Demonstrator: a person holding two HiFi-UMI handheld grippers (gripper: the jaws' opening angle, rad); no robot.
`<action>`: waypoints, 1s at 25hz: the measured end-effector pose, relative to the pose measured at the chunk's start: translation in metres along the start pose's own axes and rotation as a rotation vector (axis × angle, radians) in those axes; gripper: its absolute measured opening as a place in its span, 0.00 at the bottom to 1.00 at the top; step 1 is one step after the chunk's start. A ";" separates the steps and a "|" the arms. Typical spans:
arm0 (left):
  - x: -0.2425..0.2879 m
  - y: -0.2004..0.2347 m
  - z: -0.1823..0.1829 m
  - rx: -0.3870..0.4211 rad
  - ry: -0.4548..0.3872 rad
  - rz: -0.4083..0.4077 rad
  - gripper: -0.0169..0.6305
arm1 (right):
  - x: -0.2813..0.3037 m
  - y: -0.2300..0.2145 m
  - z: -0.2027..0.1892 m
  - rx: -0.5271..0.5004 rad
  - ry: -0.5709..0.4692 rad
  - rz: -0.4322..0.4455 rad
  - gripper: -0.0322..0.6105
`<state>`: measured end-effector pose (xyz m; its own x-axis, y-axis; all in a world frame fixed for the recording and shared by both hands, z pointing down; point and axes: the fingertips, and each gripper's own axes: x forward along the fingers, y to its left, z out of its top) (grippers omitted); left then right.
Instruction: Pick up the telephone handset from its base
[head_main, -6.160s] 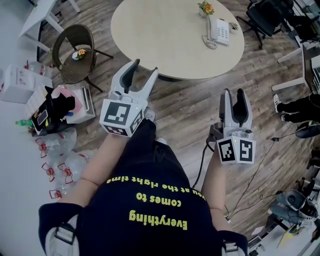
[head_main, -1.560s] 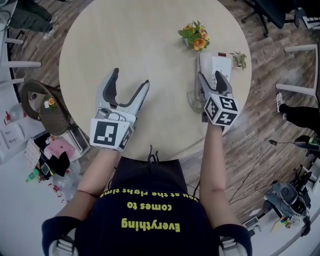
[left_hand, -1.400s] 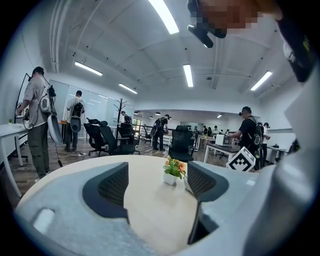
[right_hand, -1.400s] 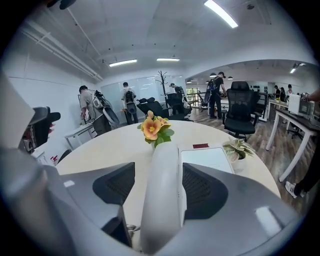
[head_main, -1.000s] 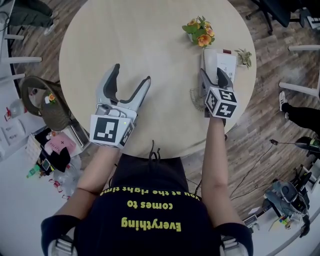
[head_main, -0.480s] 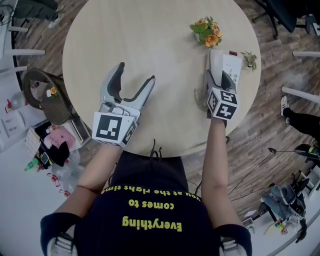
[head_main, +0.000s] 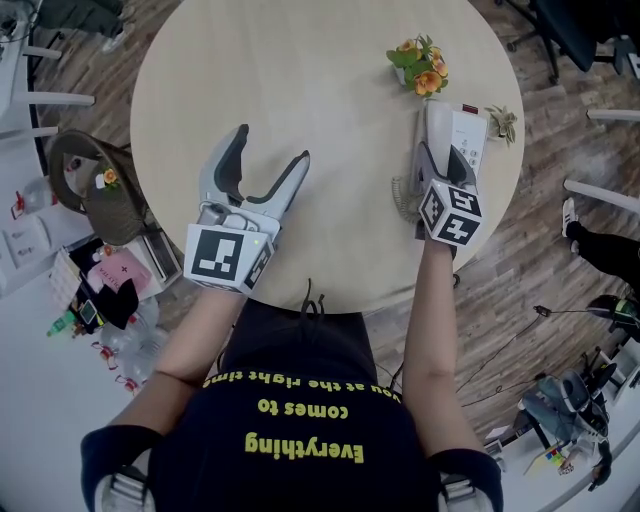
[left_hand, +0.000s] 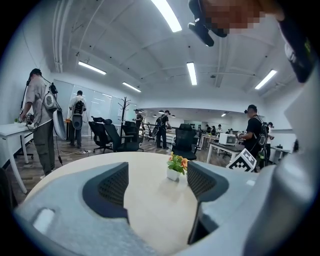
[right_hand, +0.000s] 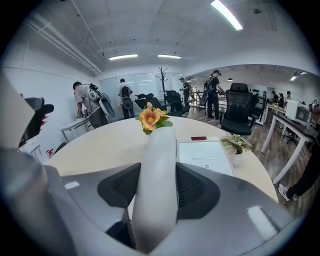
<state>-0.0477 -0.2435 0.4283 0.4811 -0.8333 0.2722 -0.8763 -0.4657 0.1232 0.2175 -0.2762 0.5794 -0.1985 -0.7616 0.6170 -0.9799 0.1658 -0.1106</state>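
I look steeply down at a round, pale wooden worktop (head_main: 300, 80) with my 2 arms reaching over its near edge. My right tongs (head_main: 440, 160) sit at the worktop's right side, pointing down and away from me. They are clamped on the white telephone handset (right_hand: 159, 165): both dark ribbed pads press against its sides, and these tongs have just been closing on it at a medium width. The handset runs lengthwise away from me along the left side of its white base (head_main: 468, 135). I cannot tell whether it has left the cradle. A coiled cord (head_main: 403, 195) bunches on the worktop just left of the right tongs. Beyond the far end of the handset stands a small pot of orange flowers (head_main: 422, 68), and a small green plant (head_main: 503, 122) sits just right of the base, near the worktop's edge. My left tongs (head_main: 270, 148) hover over bare worktop, well apart from the telephone, spread wide with nothing between them. In the left gripper view, only the worktop shows in the gap.
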 end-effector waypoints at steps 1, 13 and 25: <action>-0.001 0.001 0.001 0.001 -0.002 0.003 0.60 | -0.003 0.001 0.002 0.002 -0.012 0.000 0.40; -0.011 -0.002 0.011 -0.001 -0.031 0.008 0.60 | -0.055 0.012 0.051 0.047 -0.192 0.029 0.40; -0.028 -0.019 0.035 0.000 -0.077 -0.055 0.35 | -0.134 0.034 0.126 0.008 -0.452 0.060 0.40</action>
<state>-0.0437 -0.2215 0.3847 0.5293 -0.8267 0.1910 -0.8483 -0.5117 0.1359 0.2087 -0.2473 0.3946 -0.2412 -0.9481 0.2073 -0.9662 0.2146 -0.1425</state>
